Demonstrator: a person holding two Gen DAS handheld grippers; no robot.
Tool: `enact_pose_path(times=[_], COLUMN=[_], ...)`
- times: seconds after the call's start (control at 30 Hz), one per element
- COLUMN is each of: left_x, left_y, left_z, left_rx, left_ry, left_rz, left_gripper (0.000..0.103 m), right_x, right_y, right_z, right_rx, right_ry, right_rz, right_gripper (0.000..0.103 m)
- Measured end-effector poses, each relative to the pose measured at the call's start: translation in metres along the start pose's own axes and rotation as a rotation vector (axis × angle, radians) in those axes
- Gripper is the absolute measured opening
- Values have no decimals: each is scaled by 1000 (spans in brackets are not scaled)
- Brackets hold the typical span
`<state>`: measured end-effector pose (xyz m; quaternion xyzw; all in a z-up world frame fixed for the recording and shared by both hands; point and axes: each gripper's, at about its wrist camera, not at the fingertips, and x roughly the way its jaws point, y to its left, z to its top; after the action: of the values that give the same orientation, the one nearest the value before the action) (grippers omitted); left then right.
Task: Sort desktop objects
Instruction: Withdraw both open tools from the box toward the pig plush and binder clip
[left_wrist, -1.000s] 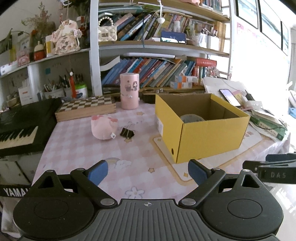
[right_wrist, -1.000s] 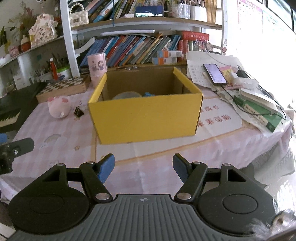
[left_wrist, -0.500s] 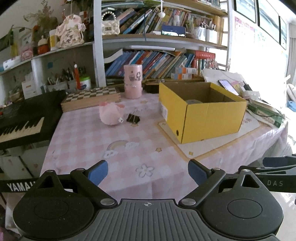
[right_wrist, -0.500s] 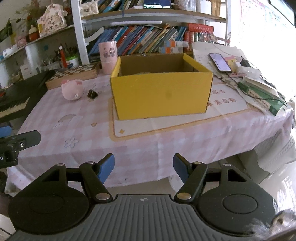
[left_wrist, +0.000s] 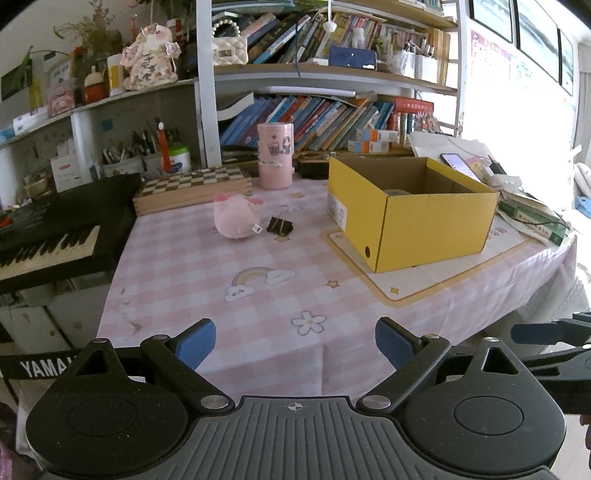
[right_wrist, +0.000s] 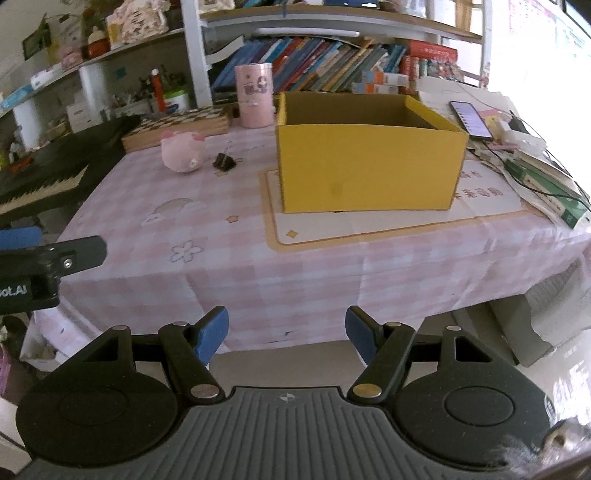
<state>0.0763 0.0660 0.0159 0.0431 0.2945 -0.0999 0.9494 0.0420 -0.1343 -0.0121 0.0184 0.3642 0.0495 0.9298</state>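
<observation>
A yellow cardboard box (left_wrist: 436, 225) (right_wrist: 369, 166) stands open on the pink checked tablecloth; a grey round thing lies inside it. Left of it lie a pink plush pig (left_wrist: 236, 218) (right_wrist: 183, 149) and a black binder clip (left_wrist: 279, 226) (right_wrist: 224, 161). A pink cylindrical holder (left_wrist: 275, 155) (right_wrist: 255, 95) stands behind them. My left gripper (left_wrist: 295, 341) is open and empty, off the table's near edge. My right gripper (right_wrist: 286, 334) is open and empty too, lower and in front of the hanging cloth. Each gripper's side shows at the edge of the other's view.
A wooden chessboard box (left_wrist: 192, 188) lies at the back left, a black keyboard (left_wrist: 55, 229) beside the table. A phone (right_wrist: 471, 118), papers and green books (right_wrist: 546, 188) pile at the right. Bookshelves stand behind.
Both grippers have drawn back from the table; the box and toys look smaller and the table's front edge and hanging cloth have come into view. Both jaws stay as wide as before.
</observation>
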Motion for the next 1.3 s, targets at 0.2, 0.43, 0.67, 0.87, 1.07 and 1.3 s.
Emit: enact_pose_path(times=[0.2, 0.43, 0.67, 0.87, 1.07, 1.3], left_x=[-3, -8, -11, -15, -19, -22], left_y=[6, 22, 34, 38, 48, 58], left_z=[-2, -6, -6, -8, -9, -8], left_rx=[2, -25, -52, -52, -54, -52], left_ry=[-2, -5, -18, -31, -42, -50], left_rz=[3, 19, 38, 41, 51, 71], left_gripper=[95, 95, 95, 95, 95, 95], right_x=[1, 3, 4, 2, 3, 5], right_y=[19, 36, 47, 57, 65, 79], right_z=[2, 4, 12, 14, 14, 18], right_rx=[-63, -113, -133, -140, -129, -141], right_ry=[-2, -4, -17, -28, -19, -33], right_rz=[25, 46, 62, 73, 81, 97], right_gripper=[68, 68, 68, 68, 68, 69])
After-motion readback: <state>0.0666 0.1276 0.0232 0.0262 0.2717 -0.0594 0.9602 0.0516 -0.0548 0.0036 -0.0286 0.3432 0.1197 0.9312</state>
